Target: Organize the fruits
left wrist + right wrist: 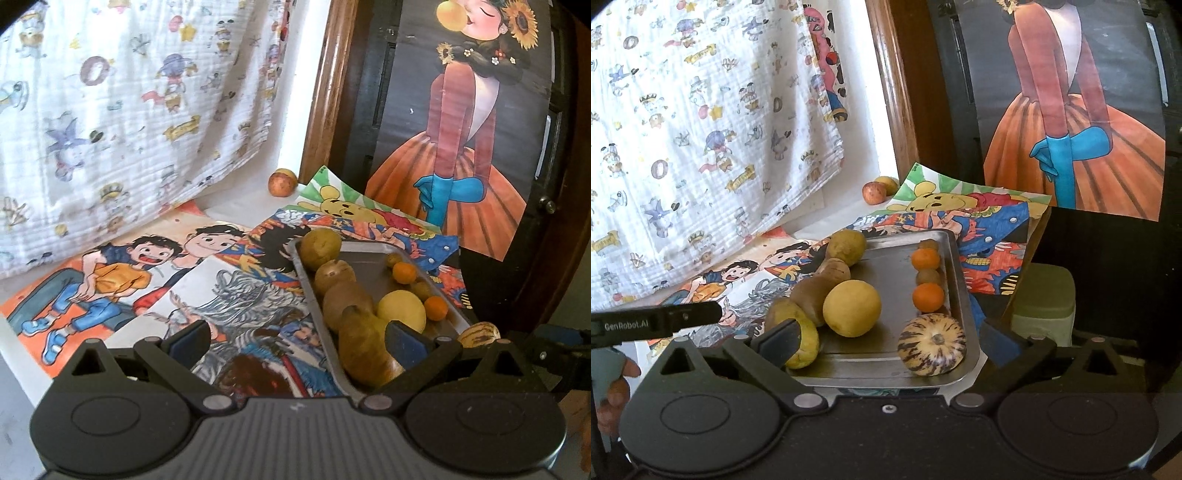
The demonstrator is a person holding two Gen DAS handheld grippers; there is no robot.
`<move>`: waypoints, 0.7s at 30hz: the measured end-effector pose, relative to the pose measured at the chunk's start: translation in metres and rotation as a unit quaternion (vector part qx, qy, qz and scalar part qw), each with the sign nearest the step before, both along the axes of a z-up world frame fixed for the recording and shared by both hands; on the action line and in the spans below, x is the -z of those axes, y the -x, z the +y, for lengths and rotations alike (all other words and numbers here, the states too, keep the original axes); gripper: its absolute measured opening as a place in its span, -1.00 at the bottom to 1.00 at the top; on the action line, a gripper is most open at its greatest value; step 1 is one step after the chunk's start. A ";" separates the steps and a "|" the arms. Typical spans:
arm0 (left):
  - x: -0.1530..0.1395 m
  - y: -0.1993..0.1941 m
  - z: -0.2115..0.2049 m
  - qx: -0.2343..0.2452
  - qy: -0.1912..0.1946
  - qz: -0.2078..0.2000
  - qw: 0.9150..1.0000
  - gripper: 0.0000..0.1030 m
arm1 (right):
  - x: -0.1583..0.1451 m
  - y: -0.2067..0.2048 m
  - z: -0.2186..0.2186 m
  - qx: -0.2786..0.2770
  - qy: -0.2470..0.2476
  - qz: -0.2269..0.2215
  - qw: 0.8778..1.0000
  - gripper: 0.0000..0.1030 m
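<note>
Gaping wide and empty, both the left tongs (297, 341) and right tongs (886, 341) hover at the metal tray (955, 266), whose fruits lie just ahead: striped melon (932, 344) between the right tongs' fingers.

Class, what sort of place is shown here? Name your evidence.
Probably a home, not a lab: a cartoon-print cloth hangs behind, children's coloured drawings cover the surface, and a wooden door frame stands alongside.

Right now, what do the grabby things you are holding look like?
Each hand-held gripper, left and right, has a wide black body with ribbed grey in the middle, round black discs at both sides, silver pins, and two black fingers with dark blue pads. White lettering reading GenRobot.AI shows on the left one's side in the right view.
</note>
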State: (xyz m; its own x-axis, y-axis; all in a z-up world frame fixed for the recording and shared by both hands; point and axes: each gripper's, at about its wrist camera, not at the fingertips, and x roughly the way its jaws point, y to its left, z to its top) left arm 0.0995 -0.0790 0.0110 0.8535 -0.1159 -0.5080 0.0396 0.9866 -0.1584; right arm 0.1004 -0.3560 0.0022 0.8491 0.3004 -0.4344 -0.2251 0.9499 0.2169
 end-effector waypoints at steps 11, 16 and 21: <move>0.002 0.022 0.016 -0.015 -0.006 0.006 1.000 0.99 | -0.008 0.020 0.020 0.005 -0.009 -0.005 1.000 0.99; 0.002 0.033 0.026 -0.023 -0.007 0.003 1.000 0.99 | -0.011 0.029 0.031 0.004 -0.011 -0.009 1.000 0.99; 0.001 0.043 0.035 -0.029 -0.004 -0.001 1.000 0.99 | -0.015 0.039 0.043 0.005 -0.003 -0.019 1.000 0.99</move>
